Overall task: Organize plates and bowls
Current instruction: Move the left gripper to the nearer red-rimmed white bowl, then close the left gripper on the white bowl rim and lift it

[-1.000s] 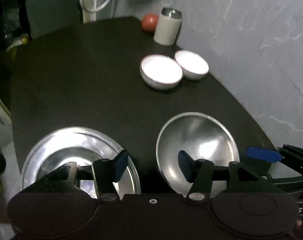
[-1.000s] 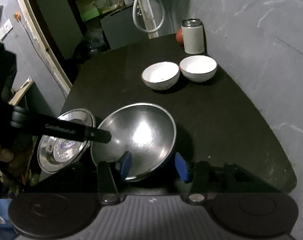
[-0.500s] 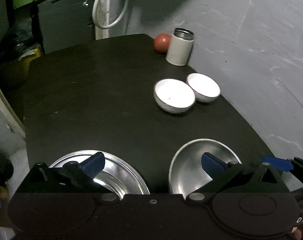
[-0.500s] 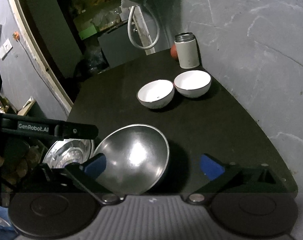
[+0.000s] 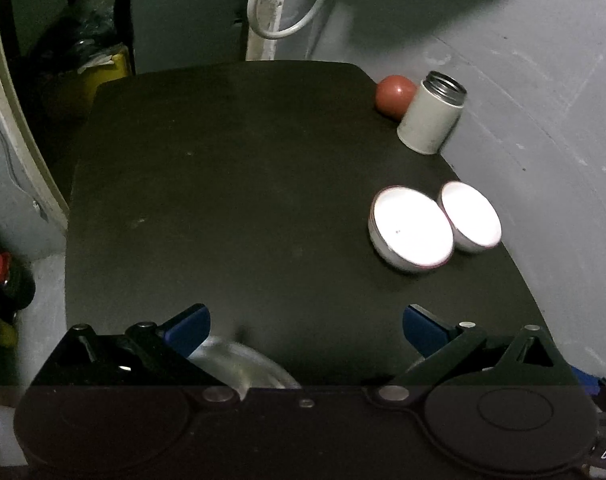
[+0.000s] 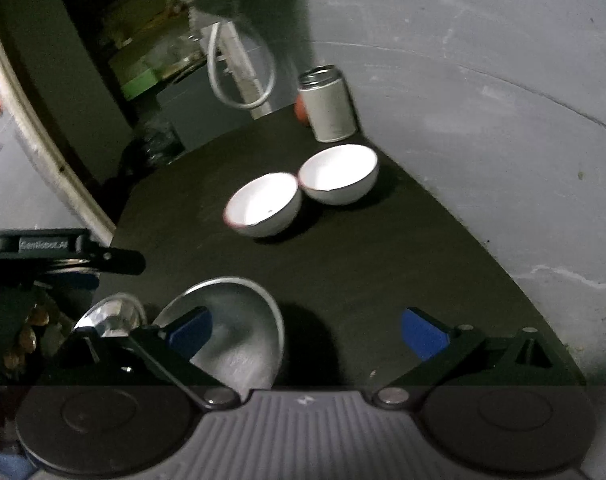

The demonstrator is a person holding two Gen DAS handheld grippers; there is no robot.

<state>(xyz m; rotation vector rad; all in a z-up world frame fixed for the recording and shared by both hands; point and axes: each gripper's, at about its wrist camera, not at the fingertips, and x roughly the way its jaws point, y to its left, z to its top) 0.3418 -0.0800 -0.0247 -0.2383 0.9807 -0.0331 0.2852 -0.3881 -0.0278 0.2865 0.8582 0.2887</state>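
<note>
Both grippers — left (image 5: pixel 303 330), right (image 6: pixel 305 330) — spread wide, empty; round glossy white bowls (image 6: pixel 263 210) touch beside matte canister (image 6: pixel 329 106).

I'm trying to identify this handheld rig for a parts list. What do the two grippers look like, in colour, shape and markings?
Both match: the left gripper and right gripper have black angular linkage arms with silver pivot screws, ending in blue fingertips. Two round black discs sit on each body. The right gripper's body has a grey ribbed centre panel with a small light logo. In the right wrist view, the left gripper carries pale lettering, too blurred to read.
</note>
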